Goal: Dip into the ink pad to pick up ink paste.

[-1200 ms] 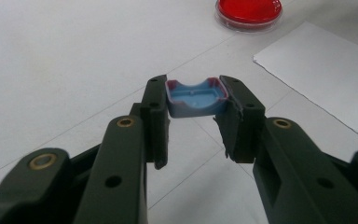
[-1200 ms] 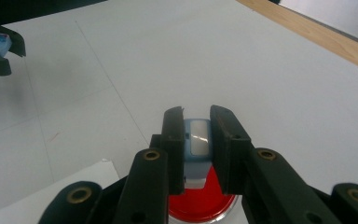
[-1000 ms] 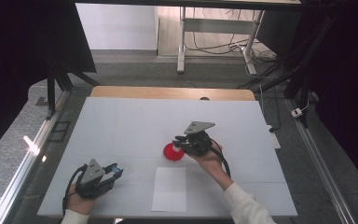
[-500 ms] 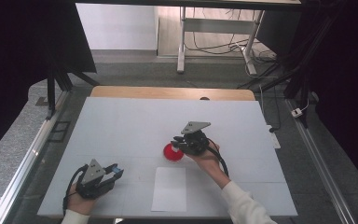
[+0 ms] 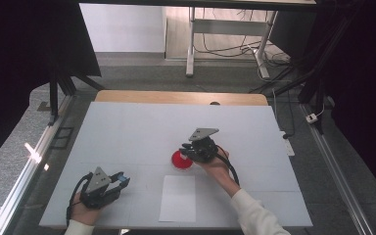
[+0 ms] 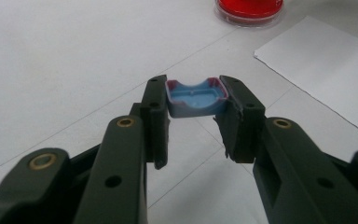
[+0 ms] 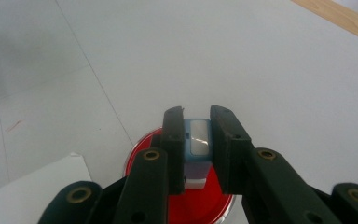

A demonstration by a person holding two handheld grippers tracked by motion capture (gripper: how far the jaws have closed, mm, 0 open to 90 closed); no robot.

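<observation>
Two small blue pieces are in play, one in each tool. Nearest, at the lower left of the high view, the left tool rests low over the table with its jaws clamped on a blue cap, a shallow plastic shell with a reddish rim, gripped by its two side walls. It looks light and stiff, though thin enough that a hard squeeze could flex it or pop it loose; the side walls seem the right hold. Just beyond, low in the middle of the frame, lies a white sheet of paper, flat, limp and hard to pinch. Farther up, at the centre, the right tool is clamped on a small blue block with a pale glossy face, held over a red dish. That block looks rigid, light and smooth, so probably slippery; its flat flanks suit the pads. The dish looks like brittle clear plastic, best taken by its rim.
</observation>
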